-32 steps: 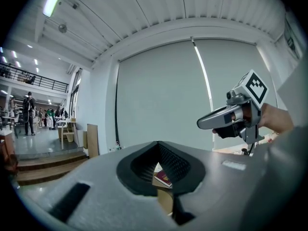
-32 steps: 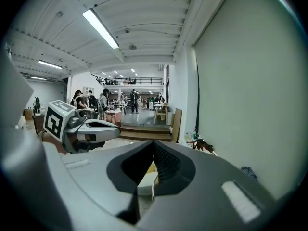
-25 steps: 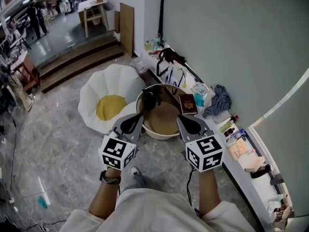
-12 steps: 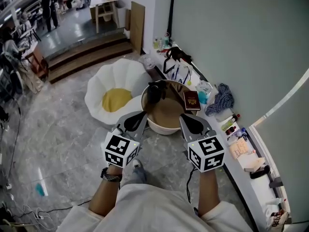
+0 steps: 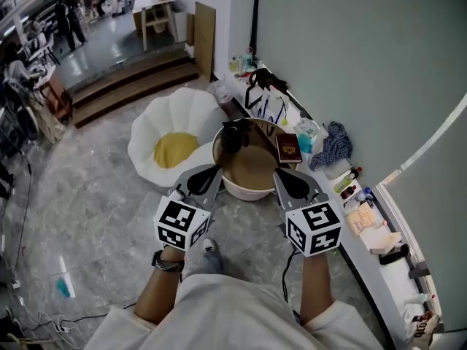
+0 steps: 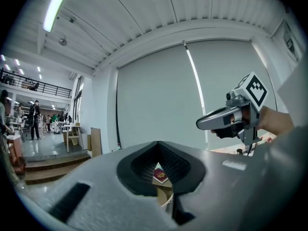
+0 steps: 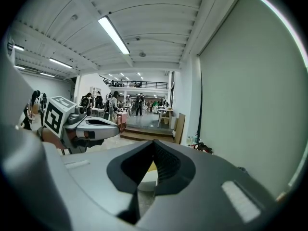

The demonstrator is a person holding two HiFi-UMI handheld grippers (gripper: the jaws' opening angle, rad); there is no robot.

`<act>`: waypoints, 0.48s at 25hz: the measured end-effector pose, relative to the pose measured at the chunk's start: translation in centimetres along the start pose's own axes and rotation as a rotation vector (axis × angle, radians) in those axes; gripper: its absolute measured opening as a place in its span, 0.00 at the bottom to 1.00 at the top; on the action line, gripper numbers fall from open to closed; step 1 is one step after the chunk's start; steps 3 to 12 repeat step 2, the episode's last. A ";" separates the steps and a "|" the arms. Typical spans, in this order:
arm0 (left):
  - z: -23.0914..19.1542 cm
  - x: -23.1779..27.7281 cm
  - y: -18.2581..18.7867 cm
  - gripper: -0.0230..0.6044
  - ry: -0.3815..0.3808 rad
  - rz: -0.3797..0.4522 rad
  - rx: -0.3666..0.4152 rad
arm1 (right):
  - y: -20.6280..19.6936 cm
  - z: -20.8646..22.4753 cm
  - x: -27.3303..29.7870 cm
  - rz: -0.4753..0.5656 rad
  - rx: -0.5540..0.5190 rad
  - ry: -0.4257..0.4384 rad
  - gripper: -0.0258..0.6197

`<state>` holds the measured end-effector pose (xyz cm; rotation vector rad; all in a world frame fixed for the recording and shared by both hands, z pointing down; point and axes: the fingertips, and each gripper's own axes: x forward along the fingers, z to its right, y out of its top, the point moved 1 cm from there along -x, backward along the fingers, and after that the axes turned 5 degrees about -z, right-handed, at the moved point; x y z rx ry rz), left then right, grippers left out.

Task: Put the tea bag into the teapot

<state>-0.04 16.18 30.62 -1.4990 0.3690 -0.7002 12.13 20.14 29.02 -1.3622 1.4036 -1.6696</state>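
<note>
Dark, almost black, the teapot [image 5: 232,135] sits at the 11 o'clock edge of a round table [image 5: 246,193] with a tan top and a white rim. At the table's 2 o'clock lies a flat dark-red booklet [image 5: 289,149]. I cannot tell whether it has to do with the tea bag, and no tea bag can be made out.

The left gripper [image 5: 209,172] and right gripper [image 5: 282,175] hang side by side over the table's 6 o'clock rim, tips pointing to 12. In each gripper's own view the jaws are closed together, with nothing gripped.

Only the head view shows the teapot. The left gripper view shows the booklet and a strip of table through the hollow between its pads, with the right gripper at 3 o'clock. The right gripper view shows the yellow and white of the cushion [image 5: 171,148], and also distant people and a railed balcony.

The cushion lies just beside the table at 9 o'clock. A cluttered ledge [image 5: 368,257] along the grey wall [image 5: 350,64] crowds the table from 1 to 4 o'clock. Open marble floor [image 5: 87,210] spreads toward 8 o'clock, and steps [image 5: 124,90] lie at 11.

The booklet has a gold emblem too small to read. The cubes carry only black-and-white square markers.
</note>
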 end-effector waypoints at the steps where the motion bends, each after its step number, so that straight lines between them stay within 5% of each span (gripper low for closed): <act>1: 0.0 0.1 0.0 0.03 -0.002 -0.001 0.000 | 0.0 0.1 0.0 0.000 0.002 -0.003 0.05; 12: 0.1 0.2 -0.1 0.03 -0.005 -0.001 0.001 | -0.1 0.3 0.0 0.001 0.003 -0.006 0.05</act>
